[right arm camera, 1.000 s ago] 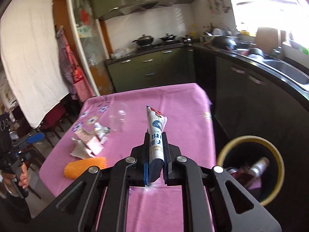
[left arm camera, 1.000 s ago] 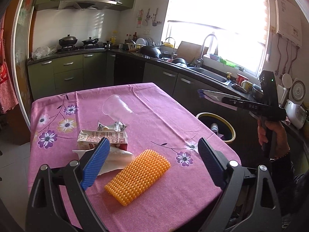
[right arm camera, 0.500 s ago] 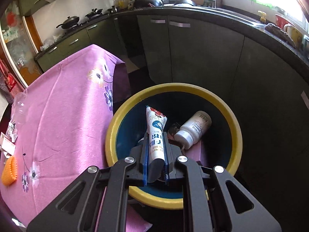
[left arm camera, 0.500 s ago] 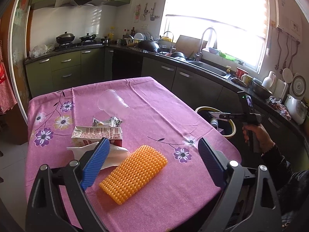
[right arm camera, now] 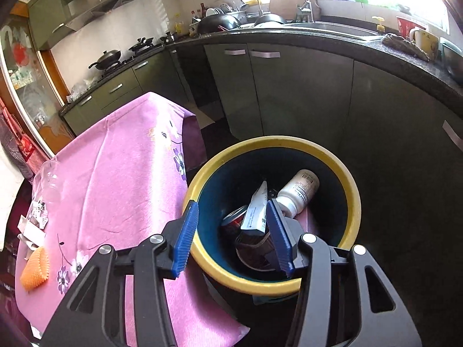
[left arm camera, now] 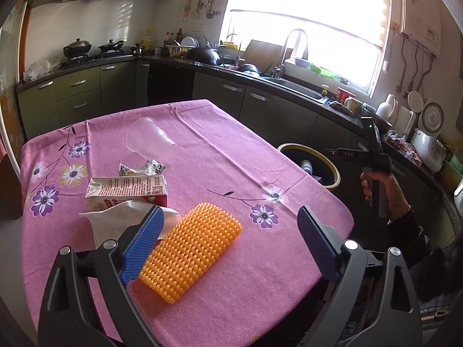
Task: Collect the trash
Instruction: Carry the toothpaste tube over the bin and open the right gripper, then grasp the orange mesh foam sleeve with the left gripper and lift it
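Observation:
My right gripper is open over the yellow-rimmed trash bin. A white tube lies free inside the bin beside a white bottle and a red can. My left gripper is open above the pink table, just over an orange bumpy foam sleeve. A crumpled tissue, a milk carton, a wrapper and a clear plastic cup lie beyond it. The bin stands past the table's right edge.
Dark green kitchen cabinets and a black countertop with a sink run behind the bin. The person's hand holding the right gripper shows at right in the left wrist view. A stove with pots is at the back left.
My right gripper swung from the table to over the bin, opened, and the tube dropped into the bin. My left gripper stayed open, edging closer to the orange sleeve.

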